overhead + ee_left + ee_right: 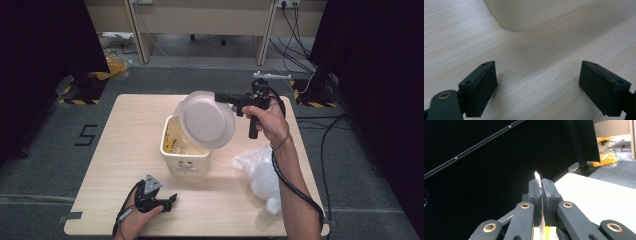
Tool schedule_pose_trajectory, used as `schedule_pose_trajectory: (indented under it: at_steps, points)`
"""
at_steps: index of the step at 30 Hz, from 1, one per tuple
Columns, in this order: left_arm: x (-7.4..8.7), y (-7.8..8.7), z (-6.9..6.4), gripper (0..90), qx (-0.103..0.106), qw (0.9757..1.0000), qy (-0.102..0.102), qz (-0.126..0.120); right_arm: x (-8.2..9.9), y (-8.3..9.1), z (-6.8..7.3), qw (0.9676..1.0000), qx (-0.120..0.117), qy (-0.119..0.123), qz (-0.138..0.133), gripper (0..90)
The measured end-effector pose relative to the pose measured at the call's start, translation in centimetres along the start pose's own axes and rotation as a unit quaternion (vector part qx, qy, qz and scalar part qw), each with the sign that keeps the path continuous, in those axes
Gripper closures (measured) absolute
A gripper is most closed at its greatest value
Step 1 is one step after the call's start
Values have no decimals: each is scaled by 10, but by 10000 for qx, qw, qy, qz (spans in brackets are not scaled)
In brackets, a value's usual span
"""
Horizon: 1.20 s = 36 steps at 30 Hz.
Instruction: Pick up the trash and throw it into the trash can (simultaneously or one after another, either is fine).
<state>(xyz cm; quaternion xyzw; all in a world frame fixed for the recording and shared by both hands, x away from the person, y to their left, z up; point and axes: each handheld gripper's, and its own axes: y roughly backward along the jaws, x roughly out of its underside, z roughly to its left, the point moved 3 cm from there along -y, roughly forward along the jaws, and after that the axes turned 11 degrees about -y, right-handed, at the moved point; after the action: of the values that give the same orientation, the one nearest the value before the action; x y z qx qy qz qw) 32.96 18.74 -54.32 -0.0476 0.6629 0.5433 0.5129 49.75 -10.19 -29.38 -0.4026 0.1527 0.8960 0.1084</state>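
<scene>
A cream plastic bin (185, 152) stands mid-table, with yellowish contents inside. Above its far right corner a round translucent white lid (206, 119) hangs tilted in the air. My right gripper (218, 97) is shut on the lid's upper right rim, held level and pointing left. In the right gripper view its jaws press together on the thin lid edge (537, 176). My left gripper (172, 200) rests low on the table near the front edge, left of the bin. In the left gripper view my left gripper (537, 87) stands open over bare wood, the bin's base (529, 15) just ahead.
A crumpled clear plastic bag (260, 172) lies on the table (120, 150) to the right of the bin, under my right forearm. Black curtains flank both sides. Cables run across the floor at the right, and desk legs stand beyond the table.
</scene>
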Motion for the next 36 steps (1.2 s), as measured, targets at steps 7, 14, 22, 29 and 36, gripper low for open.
schedule_pose_trajectory:
  at_steps: [7,14,22,29,36]
  points:
    - [0,0,0,141,-11,10000,14,-2,4,-26,-15,9996,55,-238,108,868]
    - [0,0,0,141,-19,10000,21,-1,13,-50,-37,9981,215,-532,217,868]
    - [1,1,0,141,-23,10000,18,3,29,-75,-55,9954,325,-823,358,866]
    - [1,1,0,141,-22,10000,19,3,38,-76,-68,9938,551,-862,445,852]
    - [1,1,0,141,-23,10000,19,5,44,-82,-65,9944,622,-679,519,850]
